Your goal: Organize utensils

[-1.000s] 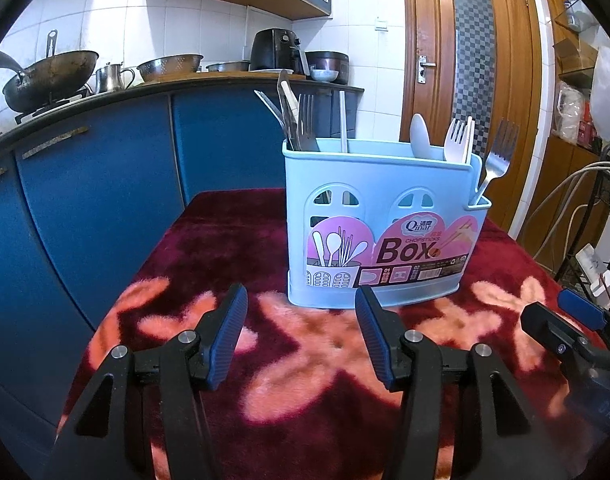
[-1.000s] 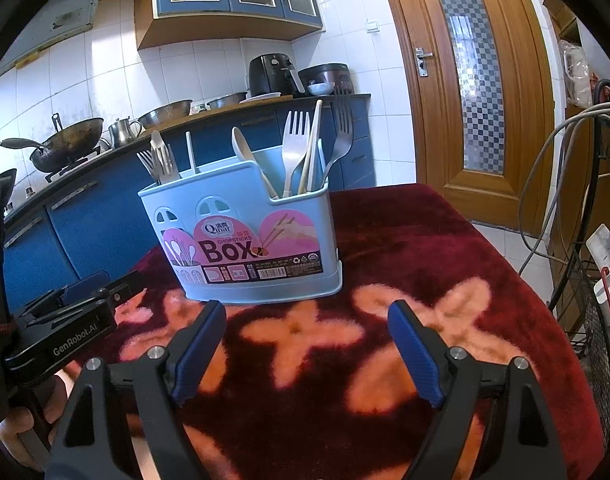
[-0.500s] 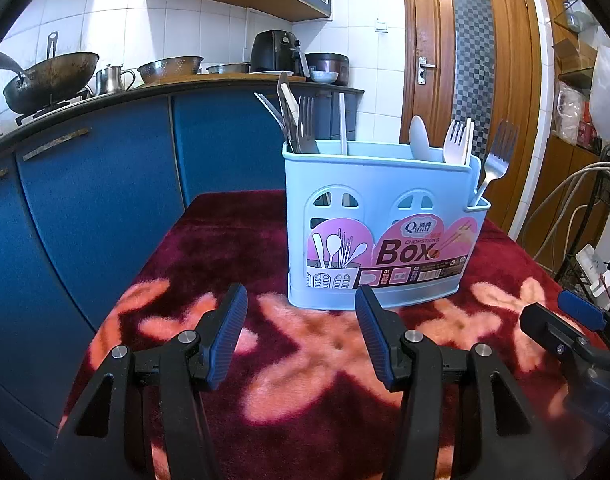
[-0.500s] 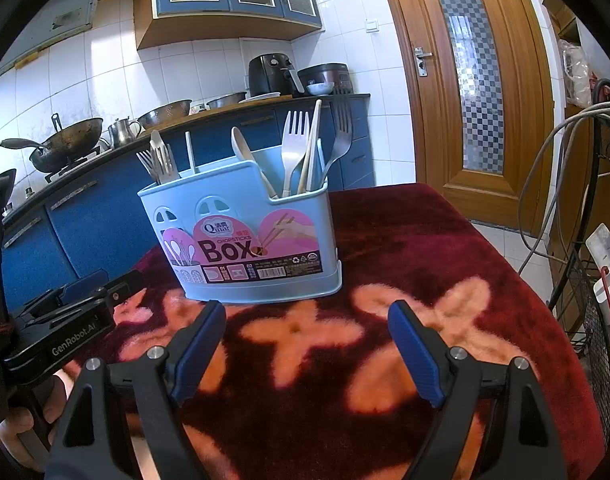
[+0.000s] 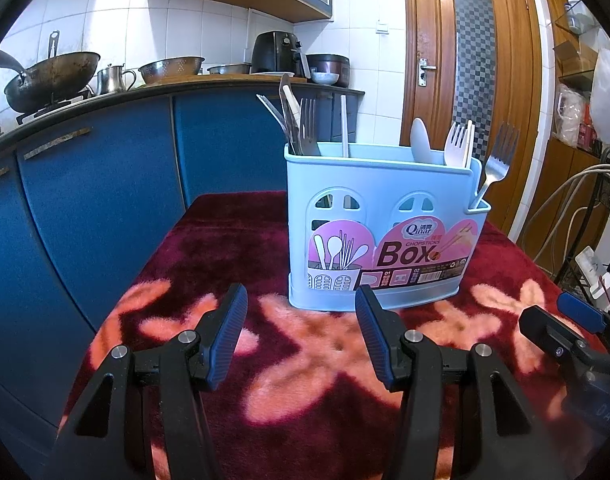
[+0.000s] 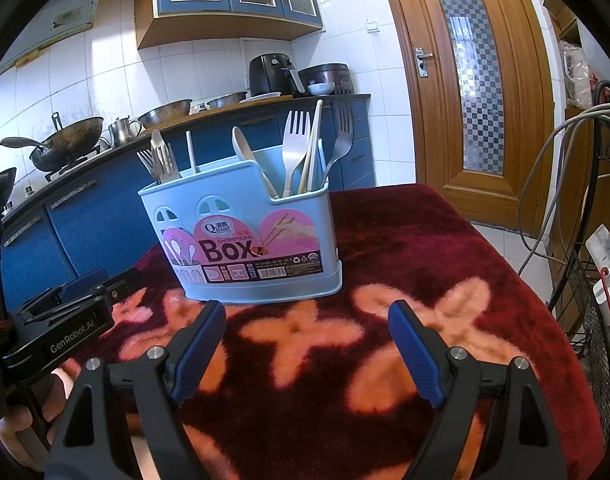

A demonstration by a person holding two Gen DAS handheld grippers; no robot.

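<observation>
Both my grippers, left (image 5: 301,334) and right (image 6: 307,346), gape empty; pulling one crowded fork (image 6: 295,148) carelessly could tip the box (image 6: 241,240).

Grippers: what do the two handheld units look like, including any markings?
Both are black plastic frames with silver pivot screws and ribbed blue finger pads. The left gripper body reads "GenRobot.AI" in white in the right wrist view. The right gripper matches. No sleeves or cables show.

Light: bright daylight, even across both views
Glare: white tiles (image 5: 209,32) washed out at upper left
Distortion: strong fisheye bending, black vignette in corners
Focus: sharp centre, soft lower edge
</observation>
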